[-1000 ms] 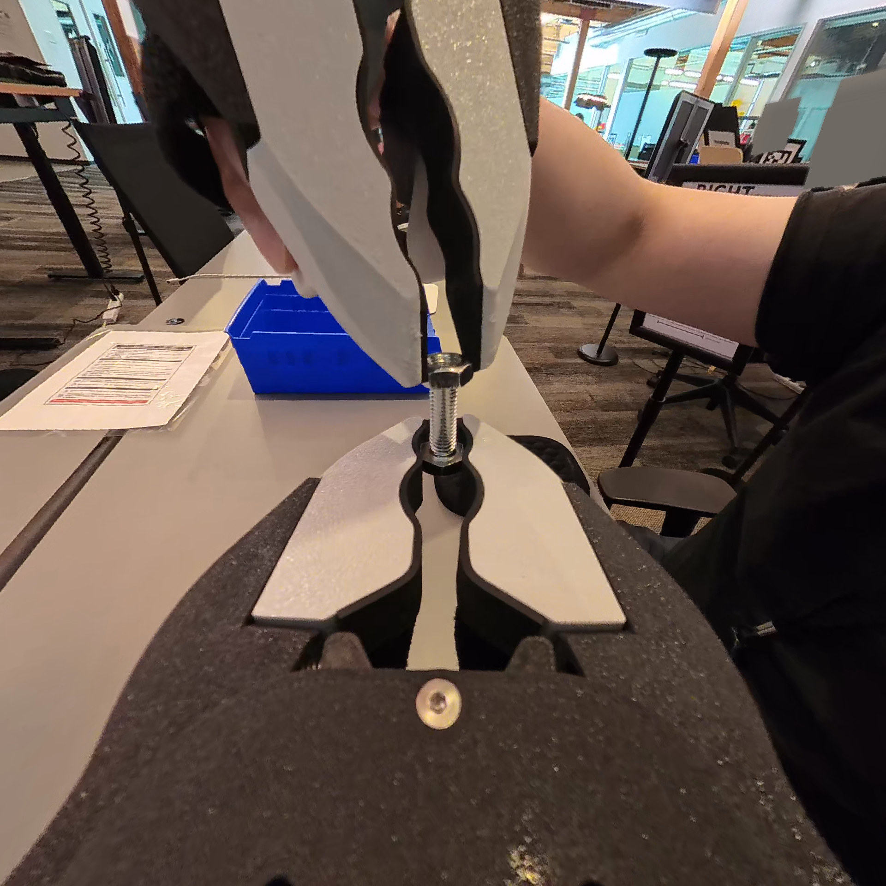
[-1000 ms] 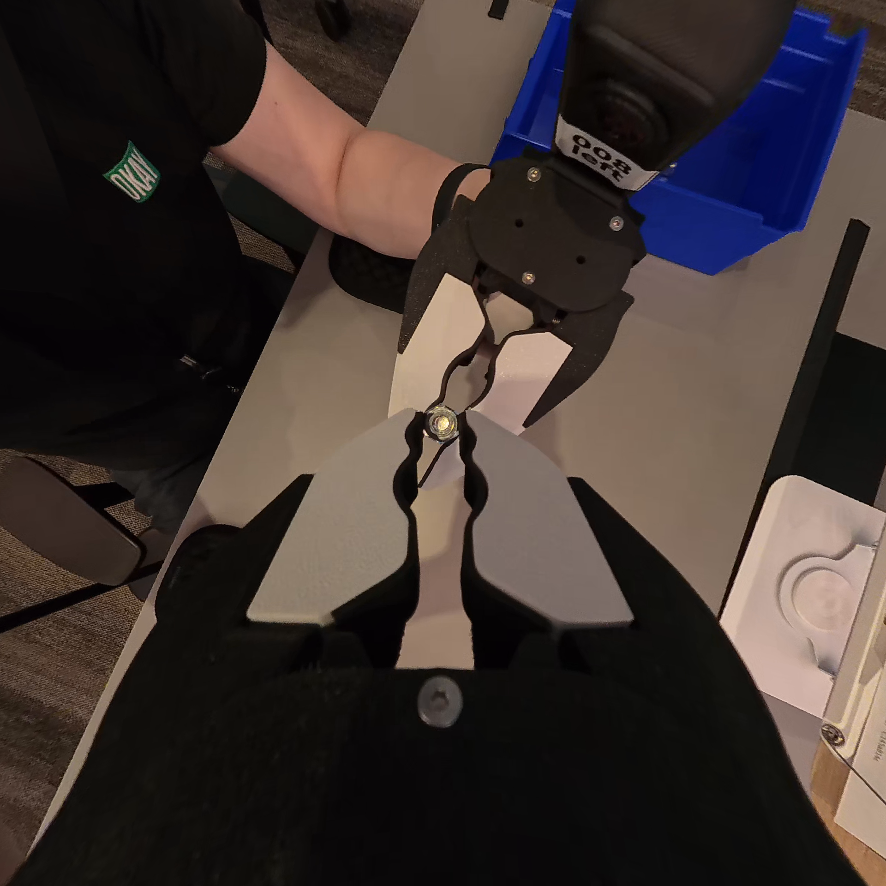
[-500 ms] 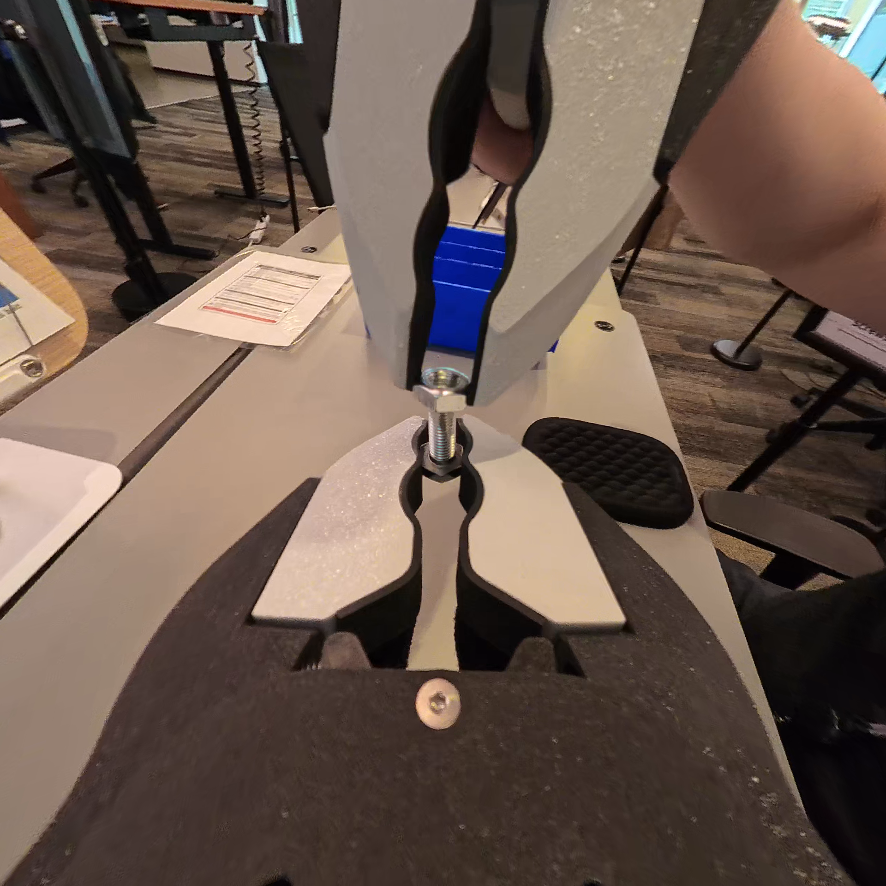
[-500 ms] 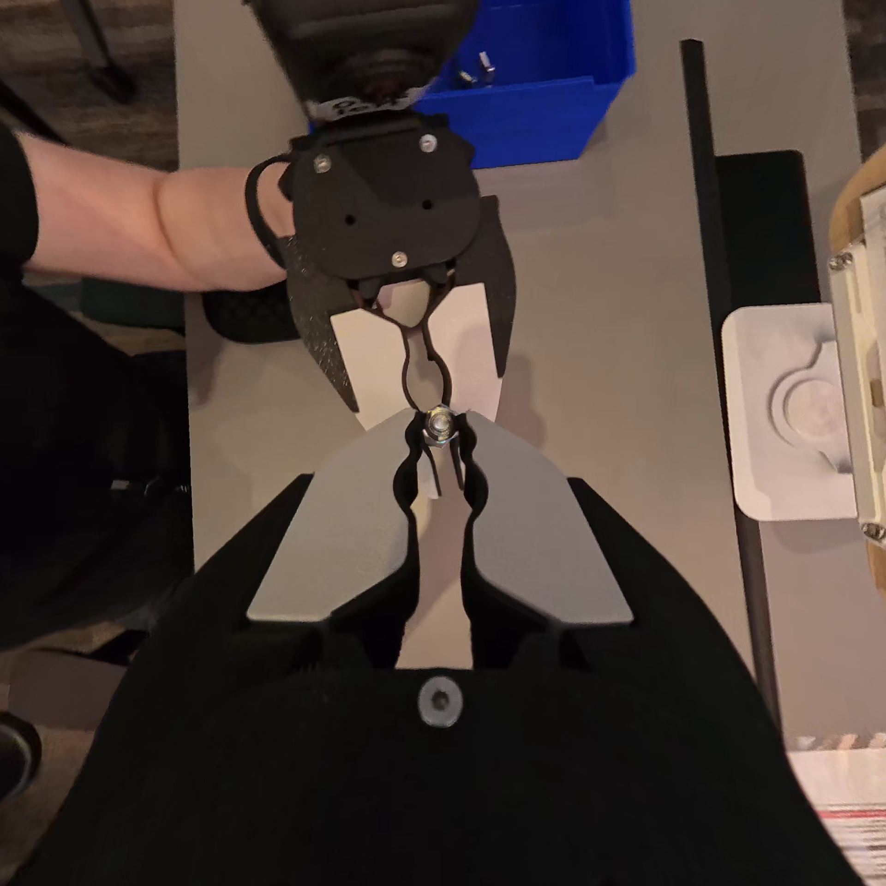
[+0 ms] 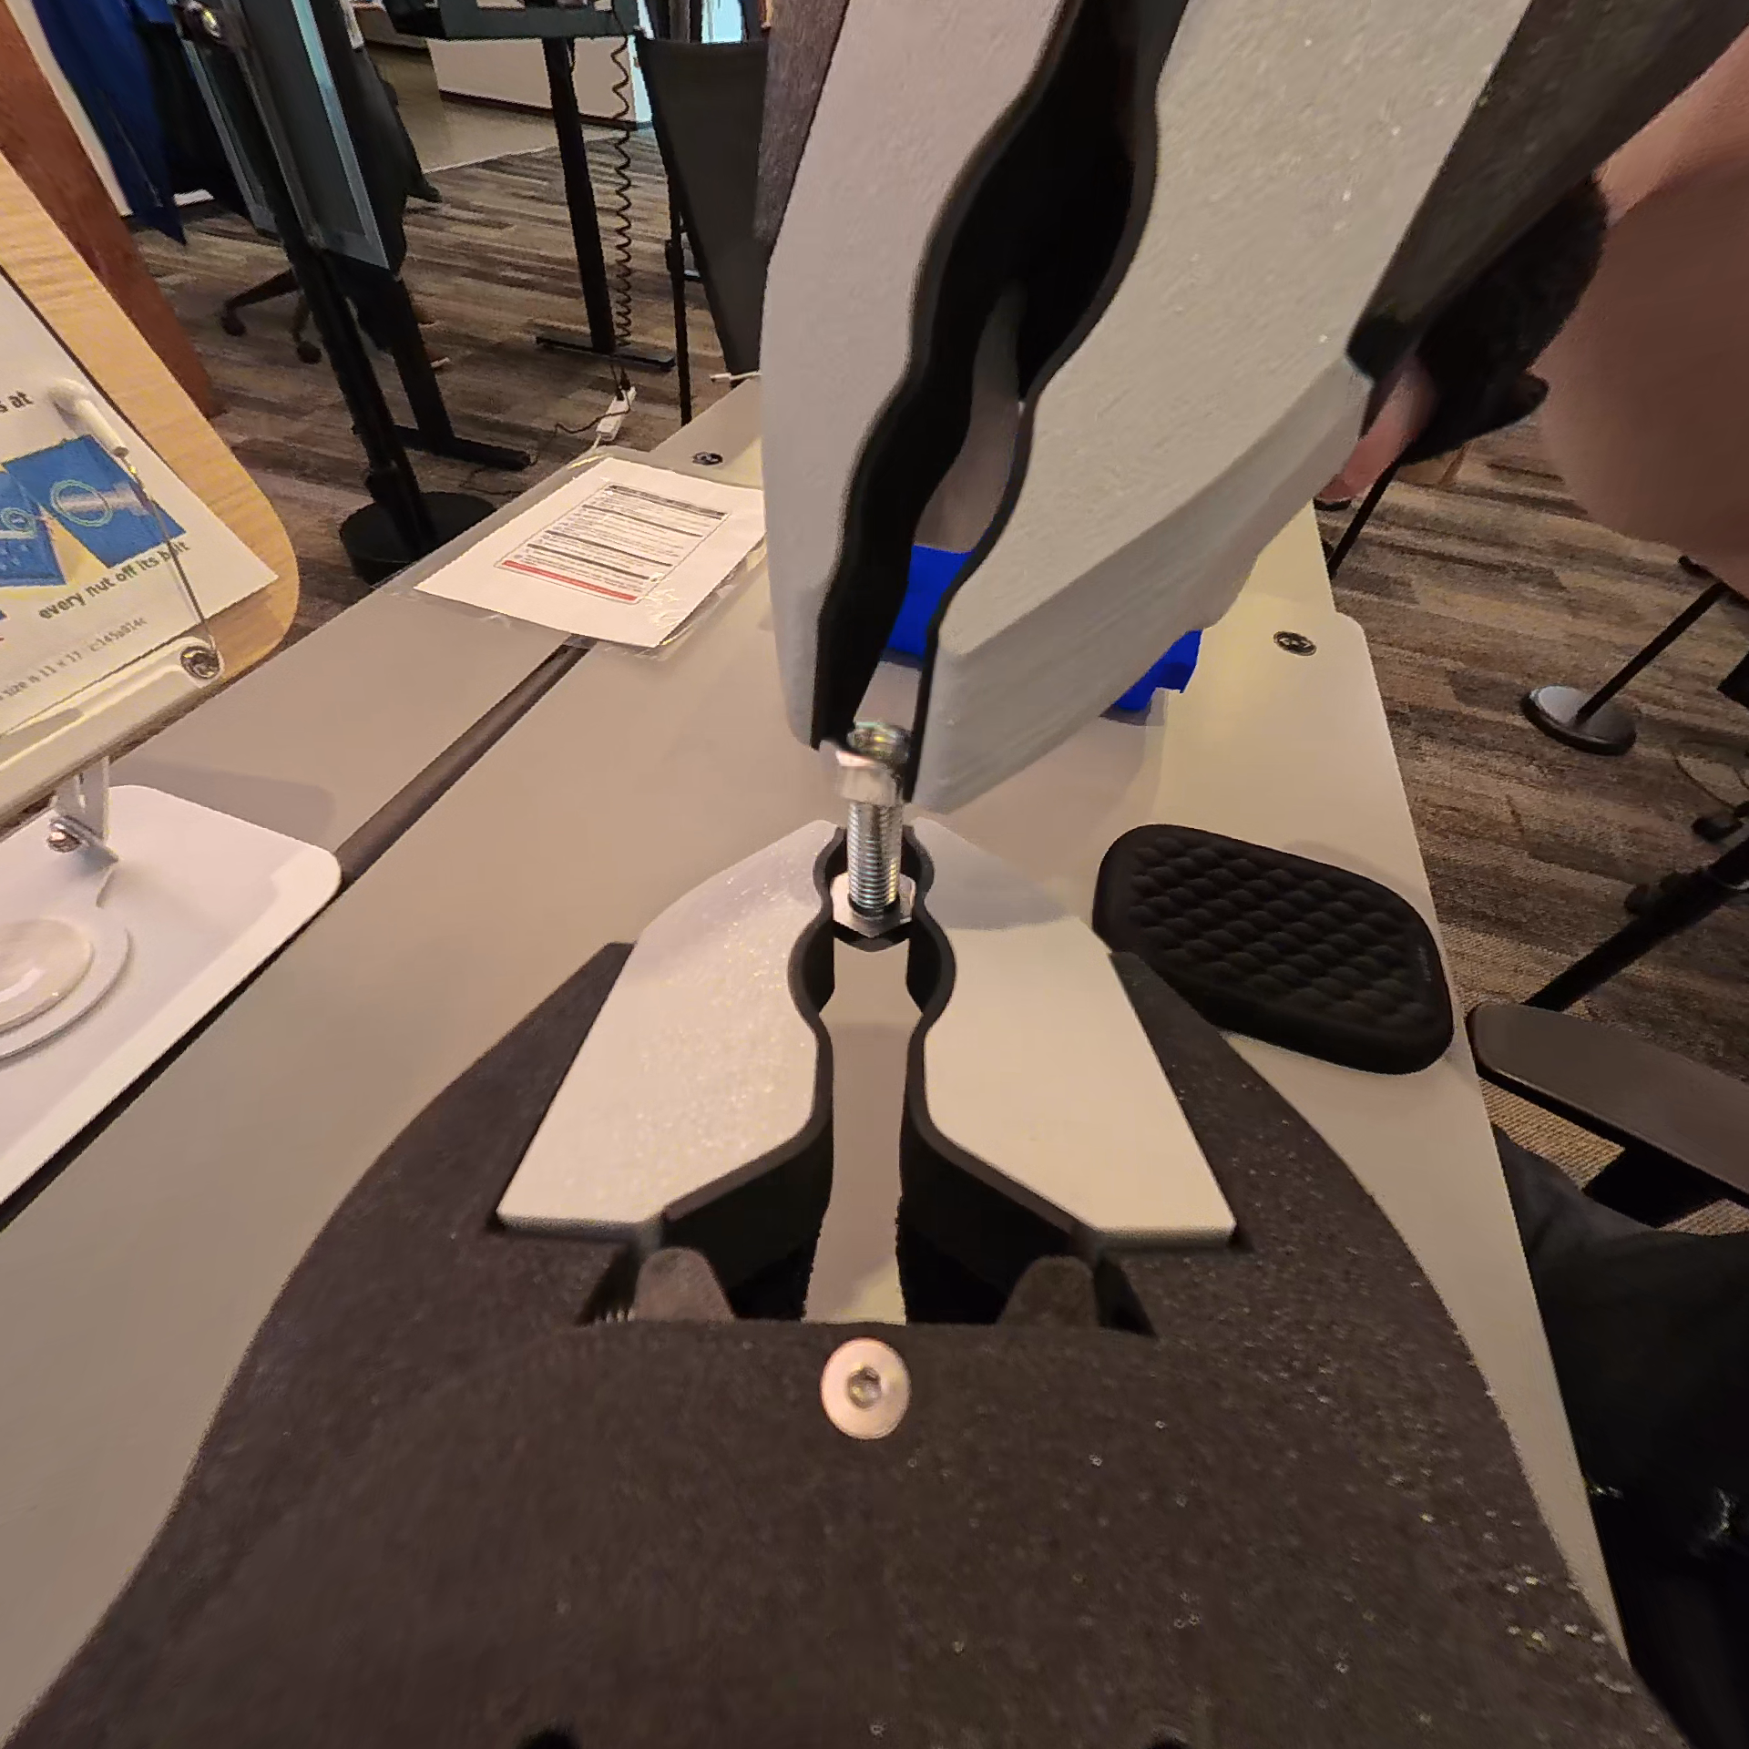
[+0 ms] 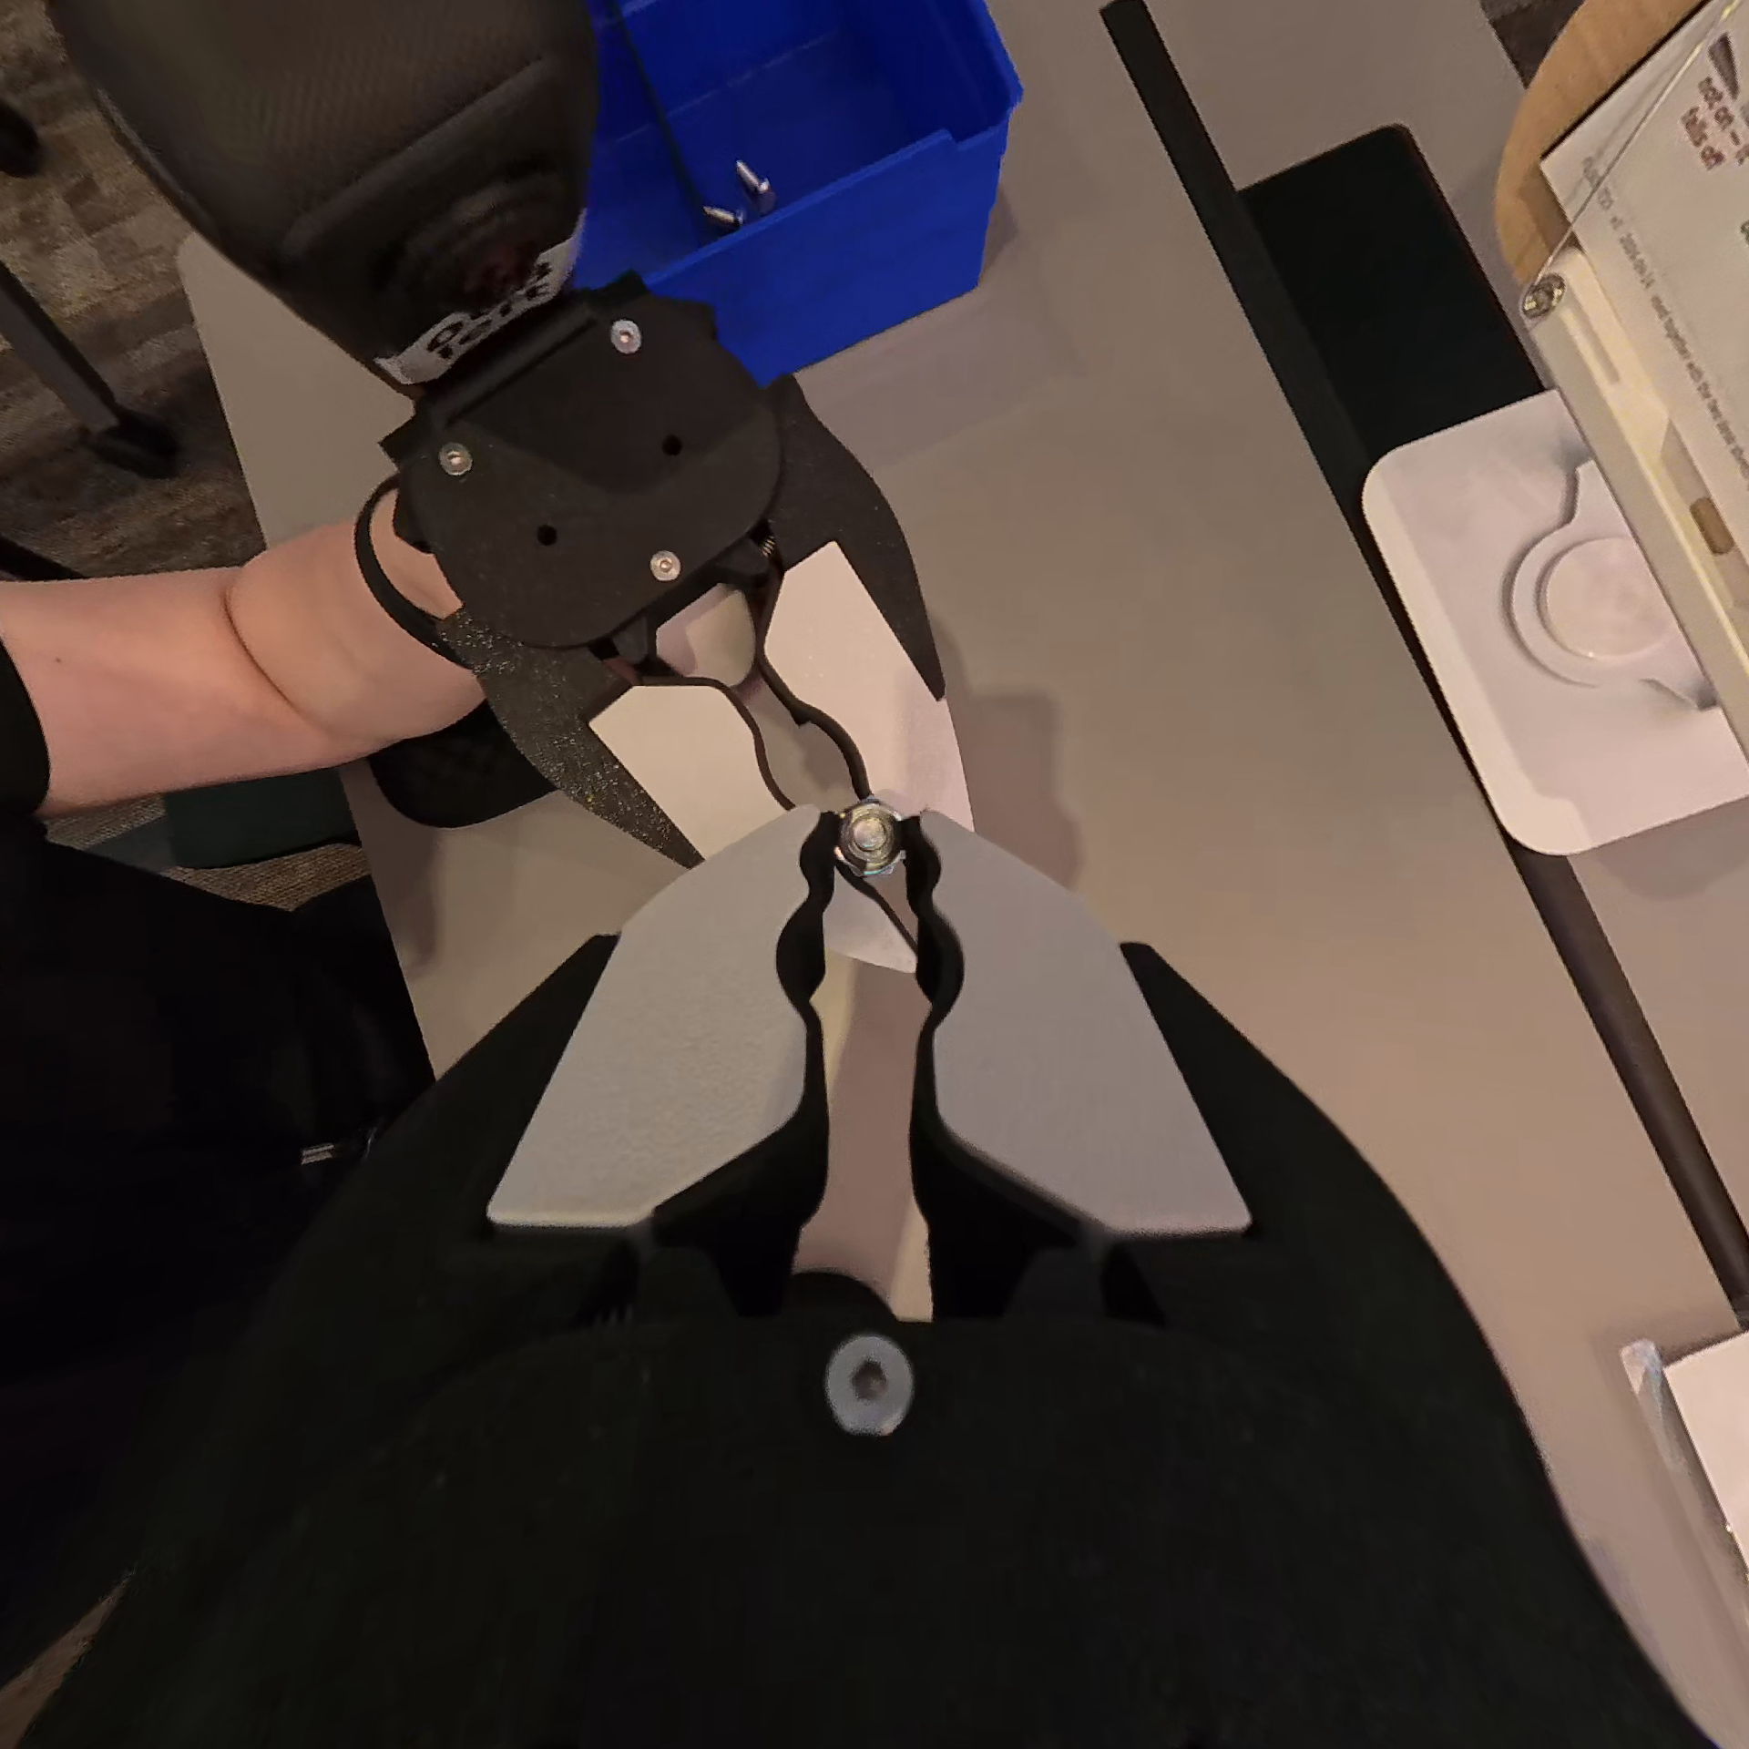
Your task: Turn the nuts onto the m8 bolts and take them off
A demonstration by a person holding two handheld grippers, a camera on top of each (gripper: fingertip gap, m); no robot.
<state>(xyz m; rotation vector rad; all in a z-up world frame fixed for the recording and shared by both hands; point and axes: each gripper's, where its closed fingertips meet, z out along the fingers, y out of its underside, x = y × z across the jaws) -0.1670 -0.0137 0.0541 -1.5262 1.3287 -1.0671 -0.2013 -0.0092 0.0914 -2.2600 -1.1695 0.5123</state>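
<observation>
A silver M8 bolt stands upright between the two grippers above the grey table. My left gripper is shut on the nut threaded on the lower shank. My right gripper comes down from above and is shut on the bolt's hex head. In the right wrist view my right gripper grips the bolt head seen end-on. The left gripper reaches in from the upper left, held by a bare forearm.
A blue bin with a few loose bolts stands at the table's far end, partly hidden in the left wrist view. A black pad lies right. A white stand base, a sign board and a paper sheet lie left. Spacing between my two grippers at the tips: around 5 cm.
Both grippers have turned against each other around the bolt's axis, each keeping its grip. In the right wrist view the left gripper has swung from upper right to upper left.
</observation>
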